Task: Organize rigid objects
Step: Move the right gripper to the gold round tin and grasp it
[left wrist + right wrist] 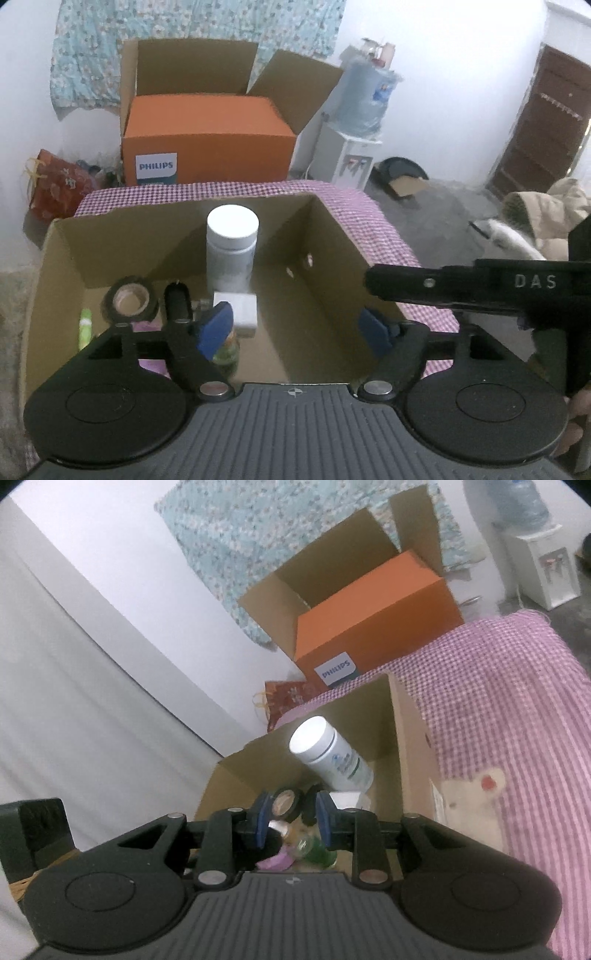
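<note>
Brown cardboard box [332, 236] on the pink-checked tabletop [373, 221] already holds the white plastic bottle [232, 251] and black tape roll [129, 299]. Left tongs [295, 325] are spread empty; right tongs [291, 818], narrowly parted, pinch nothing. Another loose item must be fetched.

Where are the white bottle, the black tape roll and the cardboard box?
white bottle [232, 236], left wrist view, cap side
black tape roll [130, 300], left wrist view, core
cardboard box [332, 236], left wrist view, right inner wall

The bottle [232, 251] is white, the box [332, 236] brown, and the cloth [517, 686] has pink checks.
</note>
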Tool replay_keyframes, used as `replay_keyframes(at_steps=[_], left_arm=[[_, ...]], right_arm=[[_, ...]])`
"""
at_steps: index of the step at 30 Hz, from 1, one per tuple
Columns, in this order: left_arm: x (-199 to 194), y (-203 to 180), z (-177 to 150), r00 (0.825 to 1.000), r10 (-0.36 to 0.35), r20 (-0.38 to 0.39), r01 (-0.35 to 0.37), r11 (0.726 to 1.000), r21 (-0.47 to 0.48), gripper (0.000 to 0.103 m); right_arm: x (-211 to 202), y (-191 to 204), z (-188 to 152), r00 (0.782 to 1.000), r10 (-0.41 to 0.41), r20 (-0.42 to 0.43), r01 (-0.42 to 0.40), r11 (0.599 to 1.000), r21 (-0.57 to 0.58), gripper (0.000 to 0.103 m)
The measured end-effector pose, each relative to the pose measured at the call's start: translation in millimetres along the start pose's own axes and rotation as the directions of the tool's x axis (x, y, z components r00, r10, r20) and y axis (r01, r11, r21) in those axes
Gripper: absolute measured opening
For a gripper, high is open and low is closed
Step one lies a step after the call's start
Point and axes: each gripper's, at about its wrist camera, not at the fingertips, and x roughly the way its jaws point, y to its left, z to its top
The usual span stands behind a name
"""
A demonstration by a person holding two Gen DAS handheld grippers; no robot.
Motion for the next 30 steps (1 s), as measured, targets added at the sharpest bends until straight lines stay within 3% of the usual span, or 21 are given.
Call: replay_keyframes(at_steps=[2, 7, 17, 28, 30], left_arm=[[-13.4, -2.2, -10.0, 1.000, -0.003, 0.007, 0.003, 1.000, 0.005, 0.089], [-40.4, -4.9, -33.8, 0.999, 0.008, 0.036, -0.009, 1.000, 0.010, 0.099], [-67.9, 2.3, -81.8, 0.998, 0.043, 0.042, -0.044, 0.999, 0.024, 0.102], [-82.2, 45.9, -120.9, 0.989, 0.144, 0.035, -0.141, 0.986, -0.087, 0.103], [-81.6, 51.5, -124.6, 0.985, 0.169, 0.036, -0.165, 0.982, -0.096, 0.103]], right_arm=[[-15.9, 5.2, -13.2, 1.000, -0.003, 0.021, 0.003, 1.000, 0.001, 0.031], [-40.0, 19.0, -43.3, 0.999, -0.016, 0.032, 0.017, 1.000, -0.014, 0.041], [-60.2, 36.1, -90.4, 0.998, -0.039, -0.042, 0.038, 0.999, -0.016, 0.044], [-41.9, 51.2, -112.0, 0.993, -0.024, -0.119, 0.024, 1.000, -0.006, 0.044], [-34.7, 55.1, -113.7, 0.991, -0.017, -0.135, 0.015, 1.000, -0.011, 0.050]])
